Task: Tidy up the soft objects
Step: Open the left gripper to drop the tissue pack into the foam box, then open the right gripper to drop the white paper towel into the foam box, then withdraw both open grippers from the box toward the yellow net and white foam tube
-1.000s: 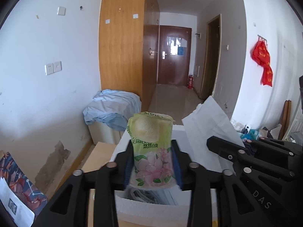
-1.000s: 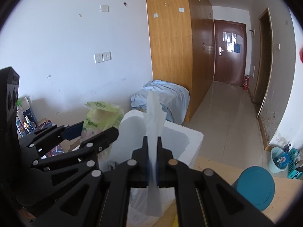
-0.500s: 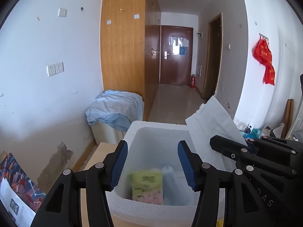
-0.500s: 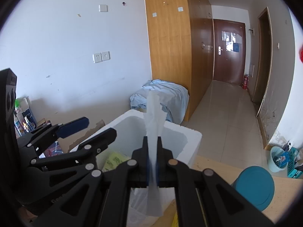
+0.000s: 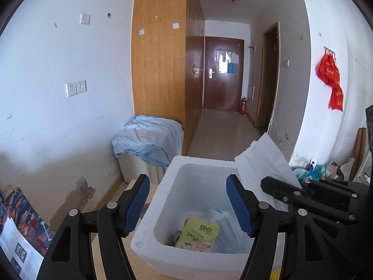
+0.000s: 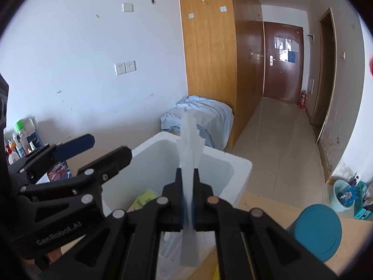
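the left tool [image 5: 187, 206] hangs with its blue-padded fingers spread wide and nothing between them, poised over the near edge of the open white foam box [image 5: 167, 179]. below and ahead of it, on the box floor, lies the green-and-yellow flowered tissue pack [image 5: 198, 234], resting against a pale blue-white soft bundle [image 5: 225, 224] to its right. the right tool [image 6: 187, 179] is pressed together on a thin white paper sheet [image 6: 189, 149], which stands upright out of its tips above the box's right side; in the left view the same sheet fans out above the box's right rim.

the main risk, as i judge it, sits with the sheet. it is limp and held only along a narrow strip, so a quick swing could fold it over the rim or drape it outside the box instead of in. letting go too high would let it drift toward the wooden table [image 6: 275, 206] or the round teal lid [image 6: 319, 231] to the right of the tool. the two tools are also close, so crossing over the box could knock them together, and a bump on the light foam wall could shove the box along the table.
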Motion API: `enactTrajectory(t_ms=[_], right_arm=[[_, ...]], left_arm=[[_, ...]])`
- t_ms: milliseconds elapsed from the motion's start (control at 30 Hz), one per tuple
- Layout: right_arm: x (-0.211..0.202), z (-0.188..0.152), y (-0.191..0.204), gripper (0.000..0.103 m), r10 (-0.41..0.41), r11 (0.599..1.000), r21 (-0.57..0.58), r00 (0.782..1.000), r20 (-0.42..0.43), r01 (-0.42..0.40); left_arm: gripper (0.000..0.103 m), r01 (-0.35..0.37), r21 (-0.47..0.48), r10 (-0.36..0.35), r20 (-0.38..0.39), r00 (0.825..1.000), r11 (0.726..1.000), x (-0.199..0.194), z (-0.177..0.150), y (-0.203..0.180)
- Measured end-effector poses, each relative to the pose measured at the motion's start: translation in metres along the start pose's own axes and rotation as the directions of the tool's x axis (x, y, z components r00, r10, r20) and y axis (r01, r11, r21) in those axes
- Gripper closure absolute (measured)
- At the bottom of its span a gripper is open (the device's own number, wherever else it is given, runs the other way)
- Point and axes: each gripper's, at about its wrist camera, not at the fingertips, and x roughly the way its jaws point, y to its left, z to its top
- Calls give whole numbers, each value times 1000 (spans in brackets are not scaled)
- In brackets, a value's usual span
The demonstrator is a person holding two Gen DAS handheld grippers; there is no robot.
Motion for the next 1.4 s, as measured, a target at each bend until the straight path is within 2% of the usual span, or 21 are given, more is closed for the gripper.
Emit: enactTrajectory(t_ms=[200,267,433,500,1000,1267,1400], right_arm=[[0,-1,-5,95,-10,1000,-7,1000,3,10],[-1,-1,-7,90,-8,1000,0,1000,5,8],[-1,-1,-11,63,-18,1000,23,1000,10,18],[-2,-1,-12,58,-25,999,29,1000,14,24],[-9,-2,-9,57,-32,999,37,999,17,31],[-32,-24,2,54,-45,998,32,999,-12,46],[-52,-33,7,44,-61,998,32,998,-7,61]], left_arm=[[34,1,2,-1,0,1000,1000,-1,0,1],[34,-1,1,1,0,1000,1000,-1,0,0],[34,-8,-2,8,-4,1000,1000,-1,0,1],[34,-11,-6,11,-3,1000,1000,-2,0,2],[34,-15,-24,15,5,1000,1000,-11,3,9],[34,-16,-42,16,4,1000,999,-35,-8,12],[34,-17,-26,17,4,1000,1000,-58,-15,8]])
